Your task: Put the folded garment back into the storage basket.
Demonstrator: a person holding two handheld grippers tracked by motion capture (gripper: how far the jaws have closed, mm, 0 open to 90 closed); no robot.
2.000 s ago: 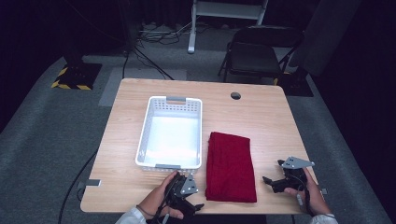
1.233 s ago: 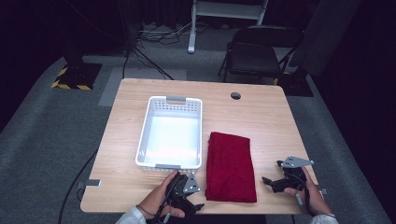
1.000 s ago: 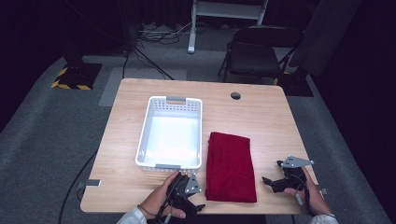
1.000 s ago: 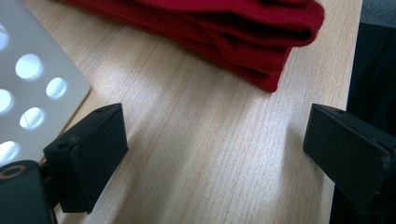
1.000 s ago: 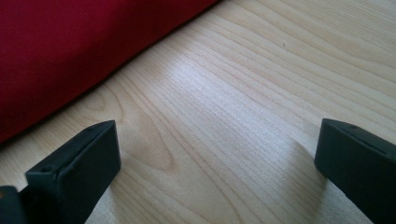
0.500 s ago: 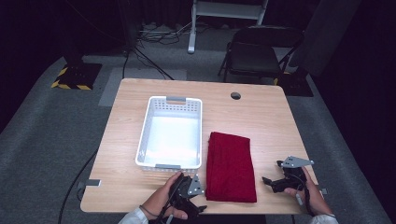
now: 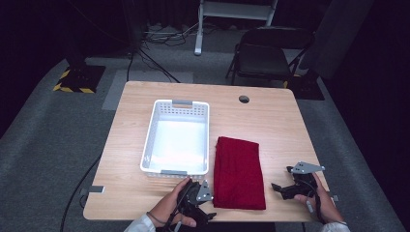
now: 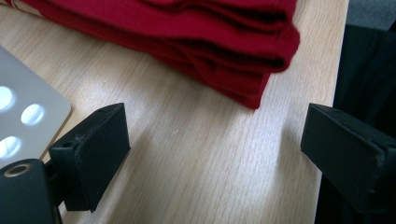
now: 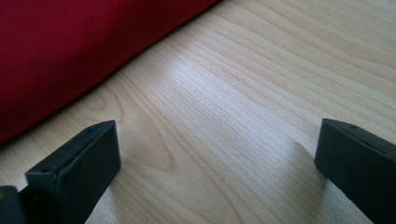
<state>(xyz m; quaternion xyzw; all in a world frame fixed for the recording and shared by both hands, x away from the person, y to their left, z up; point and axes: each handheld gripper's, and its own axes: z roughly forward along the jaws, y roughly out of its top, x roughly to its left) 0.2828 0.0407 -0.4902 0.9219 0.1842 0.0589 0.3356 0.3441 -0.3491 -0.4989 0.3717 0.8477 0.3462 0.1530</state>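
Left gripper (image 8: 215, 154) nearer red cloth (image 8: 196, 42).

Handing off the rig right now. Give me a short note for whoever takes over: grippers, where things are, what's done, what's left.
Left gripper: open, holding nothing, at the table's near edge, aimed at the near left corner of the folded red cloth.
Right gripper: open, holding nothing, resting right of the cloth and pointing at it.
Cloth: folded, flat on the wooden table, right beside the white plastic basket.
Basket: nothing in it.
Done: nothing yet; cloth not gripped.
Left: probably grip the cloth at its near end and lift it, likely into the basket.
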